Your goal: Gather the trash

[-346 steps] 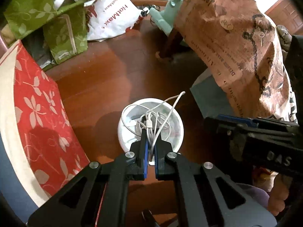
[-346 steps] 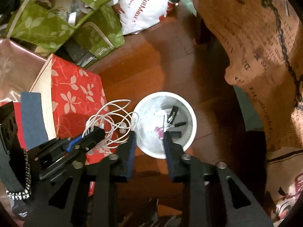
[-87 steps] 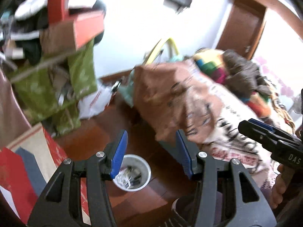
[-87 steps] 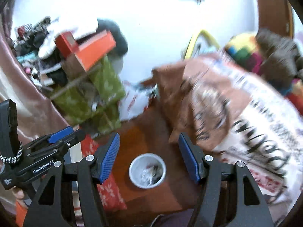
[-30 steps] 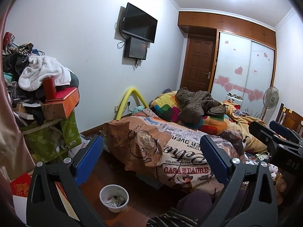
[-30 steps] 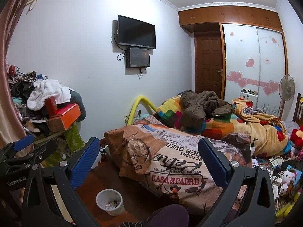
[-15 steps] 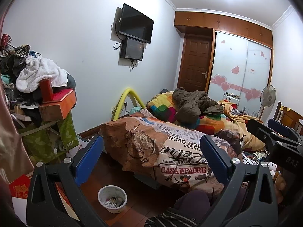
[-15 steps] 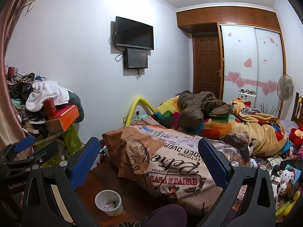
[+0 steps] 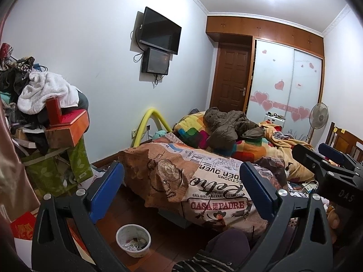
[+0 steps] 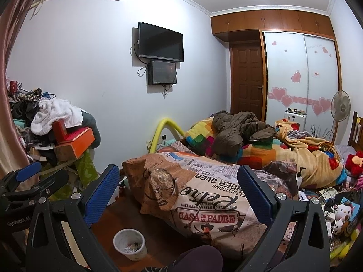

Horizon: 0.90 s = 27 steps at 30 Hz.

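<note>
I hold both the left gripper (image 9: 181,190) and right gripper (image 10: 179,192) spread wide, empty. The trash bin (image 9: 133,243) looks light and rigid; I judge the rim the best hold.

the scraps inside the white trash bin (image 9: 133,243) are too small to tell apart in either view, and its base on the wooden floor is partly cut by the person's dark knee (image 10: 199,260) in the right wrist view. the right gripper's body (image 9: 326,170) runs off the left wrist picture's right edge. the bed's far end (image 10: 317,158) is buried under heaped bedding.
</note>
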### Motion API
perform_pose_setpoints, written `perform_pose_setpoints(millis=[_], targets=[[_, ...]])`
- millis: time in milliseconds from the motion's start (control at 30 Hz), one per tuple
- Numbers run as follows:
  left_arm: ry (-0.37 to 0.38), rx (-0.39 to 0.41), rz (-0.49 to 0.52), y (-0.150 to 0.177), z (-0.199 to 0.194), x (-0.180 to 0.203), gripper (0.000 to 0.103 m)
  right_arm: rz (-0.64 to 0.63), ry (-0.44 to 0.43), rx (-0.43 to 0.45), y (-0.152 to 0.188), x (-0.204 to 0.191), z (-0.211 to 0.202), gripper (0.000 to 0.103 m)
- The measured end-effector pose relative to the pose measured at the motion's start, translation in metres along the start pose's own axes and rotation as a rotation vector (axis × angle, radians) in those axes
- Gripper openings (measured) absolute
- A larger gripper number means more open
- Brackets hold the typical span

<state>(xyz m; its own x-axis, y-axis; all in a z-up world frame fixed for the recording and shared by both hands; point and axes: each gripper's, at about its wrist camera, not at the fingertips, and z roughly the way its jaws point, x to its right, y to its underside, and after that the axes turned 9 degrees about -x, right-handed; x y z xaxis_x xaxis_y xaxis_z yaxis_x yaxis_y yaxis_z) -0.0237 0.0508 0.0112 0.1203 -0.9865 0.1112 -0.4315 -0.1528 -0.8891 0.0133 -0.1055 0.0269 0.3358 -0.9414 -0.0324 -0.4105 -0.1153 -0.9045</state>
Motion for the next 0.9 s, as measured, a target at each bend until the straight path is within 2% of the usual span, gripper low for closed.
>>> perform_pose_setpoints(millis=[900], targets=[[0.004,0.003,-0.009,0.0000,-0.0009,0.0012,0.102,0.011,-0.007,-0.022,0.0012,-0.0027,0.0019,0.103]])
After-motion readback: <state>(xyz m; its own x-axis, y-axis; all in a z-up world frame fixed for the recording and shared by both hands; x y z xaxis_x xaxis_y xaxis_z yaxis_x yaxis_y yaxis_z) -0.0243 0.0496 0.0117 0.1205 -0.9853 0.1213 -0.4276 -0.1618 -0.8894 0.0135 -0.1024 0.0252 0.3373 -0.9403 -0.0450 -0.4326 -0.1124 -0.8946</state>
